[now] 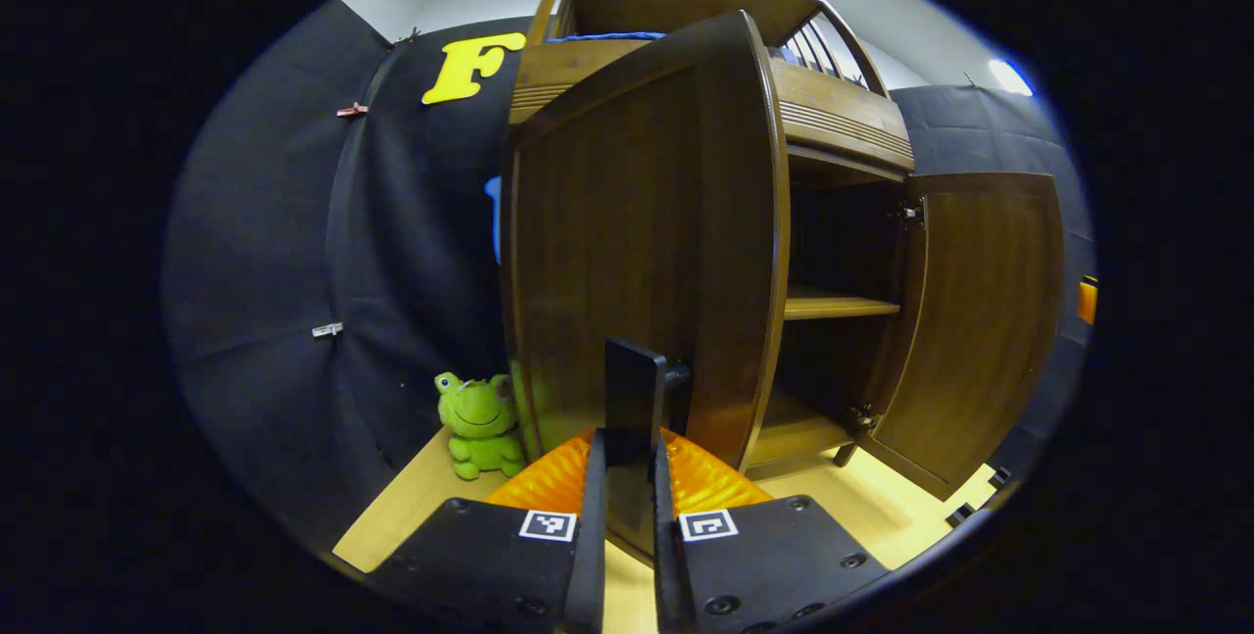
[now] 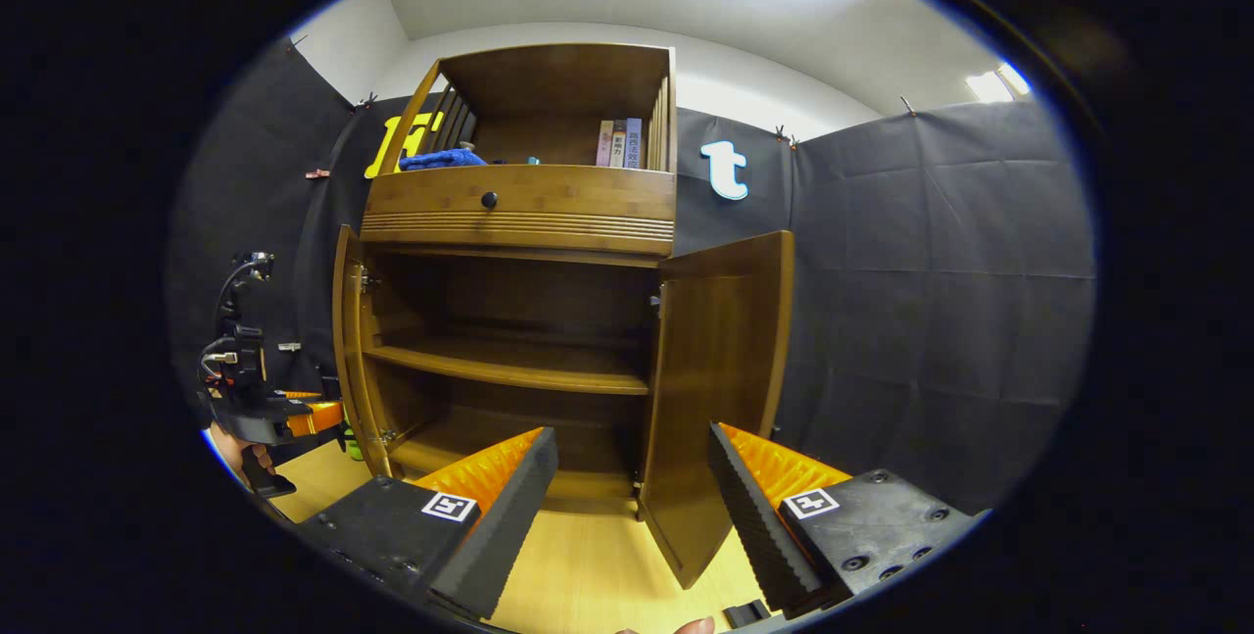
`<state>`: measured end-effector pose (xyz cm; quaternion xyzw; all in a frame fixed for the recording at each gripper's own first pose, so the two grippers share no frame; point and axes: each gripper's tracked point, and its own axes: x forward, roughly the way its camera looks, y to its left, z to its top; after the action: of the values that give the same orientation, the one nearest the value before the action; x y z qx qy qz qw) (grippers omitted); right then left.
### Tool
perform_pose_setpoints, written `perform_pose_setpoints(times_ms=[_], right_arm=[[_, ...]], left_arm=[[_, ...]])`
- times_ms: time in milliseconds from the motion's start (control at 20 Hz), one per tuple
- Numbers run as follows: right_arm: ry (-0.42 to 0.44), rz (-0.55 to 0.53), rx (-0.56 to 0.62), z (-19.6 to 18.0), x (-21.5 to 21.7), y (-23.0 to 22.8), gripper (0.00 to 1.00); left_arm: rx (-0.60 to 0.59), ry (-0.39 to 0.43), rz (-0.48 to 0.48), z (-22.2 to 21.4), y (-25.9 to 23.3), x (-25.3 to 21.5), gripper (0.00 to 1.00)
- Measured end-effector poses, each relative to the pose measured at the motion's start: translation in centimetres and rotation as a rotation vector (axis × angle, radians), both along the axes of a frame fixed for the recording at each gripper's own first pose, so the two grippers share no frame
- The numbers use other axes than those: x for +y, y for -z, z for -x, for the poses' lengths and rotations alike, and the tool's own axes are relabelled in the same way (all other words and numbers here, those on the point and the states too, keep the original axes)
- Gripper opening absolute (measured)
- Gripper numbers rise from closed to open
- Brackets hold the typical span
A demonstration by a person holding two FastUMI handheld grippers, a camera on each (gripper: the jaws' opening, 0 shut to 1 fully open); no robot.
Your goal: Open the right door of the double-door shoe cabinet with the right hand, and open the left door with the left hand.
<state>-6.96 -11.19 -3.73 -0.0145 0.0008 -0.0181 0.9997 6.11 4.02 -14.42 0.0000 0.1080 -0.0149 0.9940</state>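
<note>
Shoe cabinet (image 2: pixel 519 320) stands against the booth's back wall on the pale wood floor (image 2: pixel 588 565), both lower doors swung out. The left gripper (image 1: pixel 627 497) has its fingers drawn narrow on a dark handle (image 1: pixel 637 399) at the free edge of the left door (image 1: pixel 627 252); both fingers appear to press it. To finish this step well, I judge the hand should follow the door's arc about its hinge rather than pull straight, keeping the pinch square so the handle does not slip, and ease off before the door reaches the green frog toy (image 1: pixel 480 423) sitting near the cabinet's left corner. The right gripper (image 2: pixel 632 507) hangs wide and empty in front of the right door (image 2: pixel 720 389), which stands well open.
</note>
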Motion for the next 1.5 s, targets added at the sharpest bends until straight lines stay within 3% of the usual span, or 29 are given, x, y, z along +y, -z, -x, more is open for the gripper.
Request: perform_pose_setpoints(times_ms=[450, 950, 1500], right_arm=[[-0.055, -0.006, -0.002, 0.4, 4.3, 0.1, 0.99], [-0.051, -0.031, 0.006, 0.2, 5.7, -0.2, 0.96], [-0.048, -0.040, 0.019, -0.4, 4.4, 0.2, 0.98]], left_arm=[[-0.005, -0.053, 0.011, 2.9, -0.3, 6.7, 0.12], [-0.026, -0.059, 0.041, 4.3, -0.6, 11.5, 0.11], [-0.035, -0.074, 0.048, 6.7, -1.8, 11.6, 0.11]])
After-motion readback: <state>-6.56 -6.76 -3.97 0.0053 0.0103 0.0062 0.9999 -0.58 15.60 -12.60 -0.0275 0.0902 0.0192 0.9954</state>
